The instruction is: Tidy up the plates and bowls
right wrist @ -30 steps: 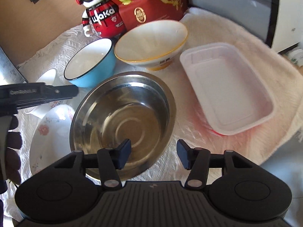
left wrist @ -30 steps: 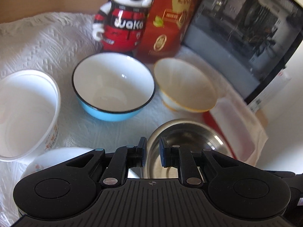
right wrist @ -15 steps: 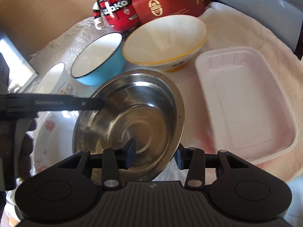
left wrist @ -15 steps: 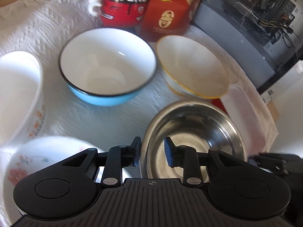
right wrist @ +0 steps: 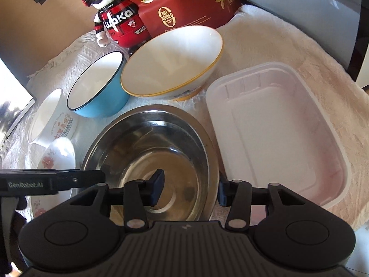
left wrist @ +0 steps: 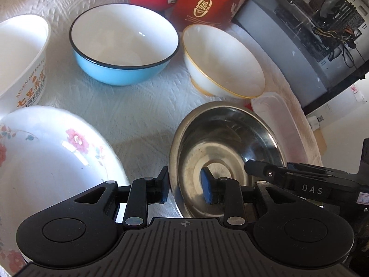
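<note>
My left tongs (left wrist: 184, 188) and right tongs (right wrist: 190, 190) each straddle the rim of the steel bowl (right wrist: 150, 161) from opposite sides, one finger inside, one outside. Both have just been opening and the pads stand clear of the metal: released. The bowl sits on the cloth (left wrist: 129, 106) between the flowered plate (left wrist: 46, 157) and the plastic tray (right wrist: 276, 133). It looks light, stiff and slick; I'd pinch the thin rim squarely.

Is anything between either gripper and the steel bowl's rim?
Nothing visible. The left gripper straddles the steel bowl rim on one side, the right gripper the opposite side; both open, jaws just opening.
</note>
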A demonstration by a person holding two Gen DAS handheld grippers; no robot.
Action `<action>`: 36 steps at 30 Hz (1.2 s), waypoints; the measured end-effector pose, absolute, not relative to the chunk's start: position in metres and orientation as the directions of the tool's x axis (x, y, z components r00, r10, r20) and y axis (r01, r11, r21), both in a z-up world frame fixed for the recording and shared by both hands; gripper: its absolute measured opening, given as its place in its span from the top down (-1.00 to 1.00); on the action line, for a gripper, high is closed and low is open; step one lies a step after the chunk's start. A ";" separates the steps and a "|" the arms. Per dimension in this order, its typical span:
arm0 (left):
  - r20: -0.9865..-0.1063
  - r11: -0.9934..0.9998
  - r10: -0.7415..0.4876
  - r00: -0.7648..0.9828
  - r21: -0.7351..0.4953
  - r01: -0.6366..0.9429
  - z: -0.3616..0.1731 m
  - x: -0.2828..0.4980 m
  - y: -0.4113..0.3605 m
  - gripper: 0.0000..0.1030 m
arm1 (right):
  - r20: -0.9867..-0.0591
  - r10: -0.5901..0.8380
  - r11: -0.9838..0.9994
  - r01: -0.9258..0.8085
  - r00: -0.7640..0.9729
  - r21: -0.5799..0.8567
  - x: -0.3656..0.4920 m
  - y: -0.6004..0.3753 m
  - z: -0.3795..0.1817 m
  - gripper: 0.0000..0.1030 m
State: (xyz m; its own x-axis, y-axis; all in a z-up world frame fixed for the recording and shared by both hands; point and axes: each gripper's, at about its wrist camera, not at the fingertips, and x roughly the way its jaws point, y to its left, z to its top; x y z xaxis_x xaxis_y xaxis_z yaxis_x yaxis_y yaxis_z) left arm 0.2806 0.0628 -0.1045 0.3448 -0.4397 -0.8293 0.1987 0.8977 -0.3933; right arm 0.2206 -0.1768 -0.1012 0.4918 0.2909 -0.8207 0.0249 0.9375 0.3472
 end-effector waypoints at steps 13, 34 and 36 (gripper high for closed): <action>-0.796 0.945 -0.259 0.546 -0.326 -0.027 -0.050 0.248 0.132 0.38 | -0.748 0.414 0.910 -0.205 0.519 0.361 0.235 -0.118 -0.051 0.04; -0.832 0.864 -0.090 0.548 -0.338 -0.372 -0.085 0.192 0.241 0.41 | -0.814 0.498 0.786 -0.553 0.299 0.277 0.259 0.048 -0.088 0.00; -0.832 0.874 -0.083 0.548 -0.325 -0.361 -0.087 0.194 0.240 0.41 | -0.818 0.490 0.791 -0.550 0.303 0.270 0.260 0.048 -0.091 0.00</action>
